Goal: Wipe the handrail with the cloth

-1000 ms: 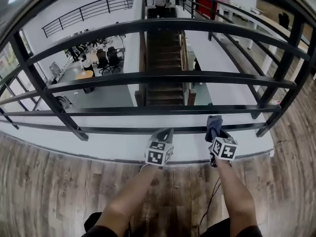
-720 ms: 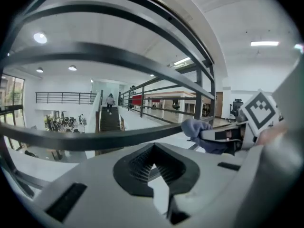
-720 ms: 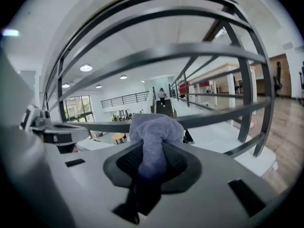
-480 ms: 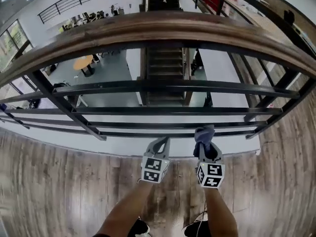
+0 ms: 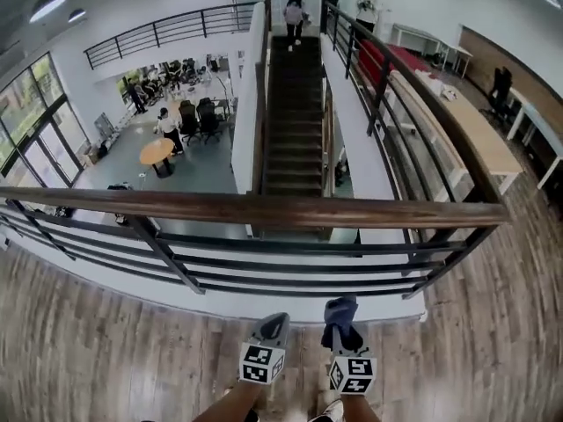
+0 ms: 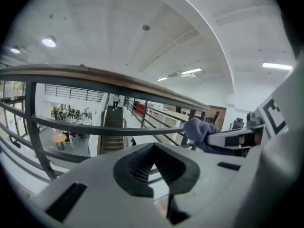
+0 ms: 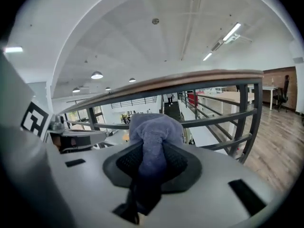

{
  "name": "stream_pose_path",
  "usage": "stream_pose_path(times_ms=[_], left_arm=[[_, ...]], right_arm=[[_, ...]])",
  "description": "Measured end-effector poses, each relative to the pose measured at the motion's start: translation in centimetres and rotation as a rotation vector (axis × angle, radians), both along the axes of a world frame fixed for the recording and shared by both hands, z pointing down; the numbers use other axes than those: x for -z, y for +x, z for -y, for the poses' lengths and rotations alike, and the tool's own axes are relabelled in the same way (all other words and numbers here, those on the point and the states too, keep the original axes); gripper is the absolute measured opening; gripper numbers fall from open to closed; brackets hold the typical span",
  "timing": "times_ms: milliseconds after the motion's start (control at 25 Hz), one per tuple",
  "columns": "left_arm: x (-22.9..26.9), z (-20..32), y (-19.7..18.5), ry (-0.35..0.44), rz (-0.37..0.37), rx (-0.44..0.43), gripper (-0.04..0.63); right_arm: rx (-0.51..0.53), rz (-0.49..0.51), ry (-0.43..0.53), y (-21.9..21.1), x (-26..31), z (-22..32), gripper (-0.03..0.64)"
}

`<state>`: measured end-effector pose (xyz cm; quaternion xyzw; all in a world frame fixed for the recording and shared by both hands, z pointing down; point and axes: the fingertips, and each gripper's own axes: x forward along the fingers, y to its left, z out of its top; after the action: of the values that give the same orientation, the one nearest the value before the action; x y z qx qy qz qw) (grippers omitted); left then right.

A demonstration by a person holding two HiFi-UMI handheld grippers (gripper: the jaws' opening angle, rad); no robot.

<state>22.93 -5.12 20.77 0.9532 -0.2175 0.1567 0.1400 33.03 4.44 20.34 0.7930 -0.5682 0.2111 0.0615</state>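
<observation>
The wooden handrail (image 5: 264, 209) runs across the head view on black metal bars. Both grippers sit below it, over the floor and apart from the rail. My right gripper (image 5: 340, 319) is shut on a blue-grey cloth (image 5: 339, 309), which bunches out past its tips. The right gripper view shows the cloth (image 7: 154, 127) pinched between the dark pads, with the handrail (image 7: 190, 82) above and beyond. My left gripper (image 5: 273, 328) is shut with nothing in it. In the left gripper view its jaws (image 6: 154, 163) point under the handrail (image 6: 118, 82), with the cloth (image 6: 199, 129) to the right.
Black horizontal bars (image 5: 290, 266) fill the space under the rail. Beyond is an open drop to a lower floor, with a staircase (image 5: 295, 121) and people (image 5: 294, 11) at its top. Another railing (image 5: 413, 104) runs away at right. Wood plank floor (image 5: 106, 350) lies underfoot.
The handrail has dropped from the top of the head view to its middle. Both grippers now sit lower in the view, farther from the rail. The cloth stays held.
</observation>
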Motion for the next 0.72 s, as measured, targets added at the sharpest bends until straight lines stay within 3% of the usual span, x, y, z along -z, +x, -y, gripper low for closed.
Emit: stream_pose_path(times_ms=[80, 200, 440, 720], left_arm=[[3.7, -1.7, -1.4, -0.019, -0.015, 0.013, -0.003], [8.7, -2.8, -2.3, 0.042, -0.04, 0.0, -0.003], [17.5, -1.4, -6.4, 0.136, -0.129, 0.06, -0.003], [18.4, -5.1, -8.7, 0.169, -0.136, 0.073, -0.003]], right_arm=[[0.058, -0.078, -0.019, -0.7, 3.4, -1.6, 0.094], [0.139, -0.212, -0.03, -1.2, 7.9, -4.1, 0.094], [0.038, -0.214, 0.087, -3.0, 14.5, -6.4, 0.094], [0.033, -0.2, 0.133, -5.1, 16.1, -7.8, 0.094]])
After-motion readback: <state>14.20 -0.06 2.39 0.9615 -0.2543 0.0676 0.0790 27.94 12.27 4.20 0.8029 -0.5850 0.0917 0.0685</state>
